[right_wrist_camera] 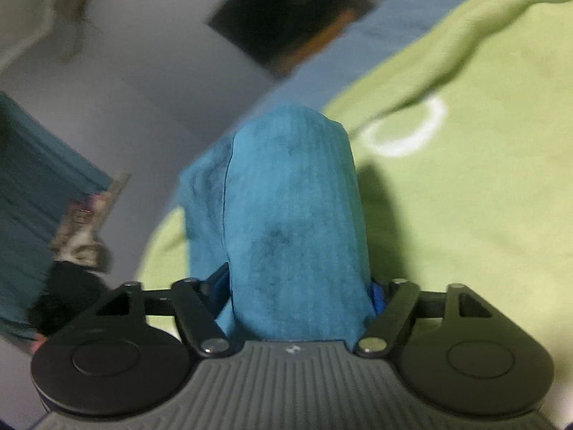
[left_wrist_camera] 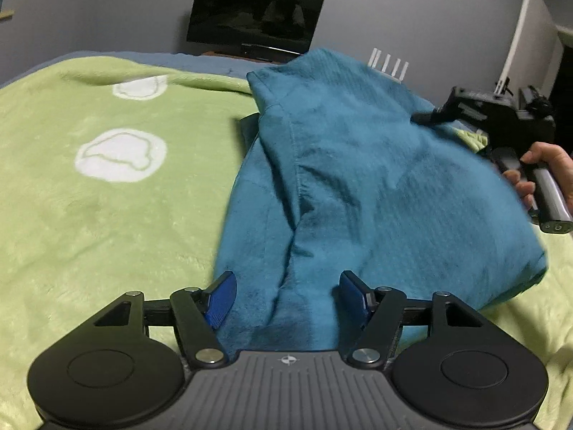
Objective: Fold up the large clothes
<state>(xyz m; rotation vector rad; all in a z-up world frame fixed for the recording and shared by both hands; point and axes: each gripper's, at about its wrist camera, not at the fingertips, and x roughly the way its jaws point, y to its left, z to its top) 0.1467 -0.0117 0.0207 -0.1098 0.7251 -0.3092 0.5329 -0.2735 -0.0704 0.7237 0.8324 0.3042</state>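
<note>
A large teal garment (left_wrist_camera: 358,186) lies bunched on the green blanket (left_wrist_camera: 107,197), lifted at its right side. My left gripper (left_wrist_camera: 288,297) is open, its blue pads (left_wrist_camera: 222,297) on either side of the garment's near edge. My right gripper (left_wrist_camera: 429,116) shows in the left wrist view, held by a hand, touching the garment's far right edge. In the right wrist view, the right gripper (right_wrist_camera: 299,294) has teal cloth (right_wrist_camera: 290,215) bunched between its jaws, draped over them and hiding the pads; the view is tilted and blurred.
A dark TV (left_wrist_camera: 256,18) stands on a stand by the grey wall beyond the bed. A white router with antennas (left_wrist_camera: 388,64) and a white door (left_wrist_camera: 523,36) are at the right. The blanket has white round patches (left_wrist_camera: 121,156).
</note>
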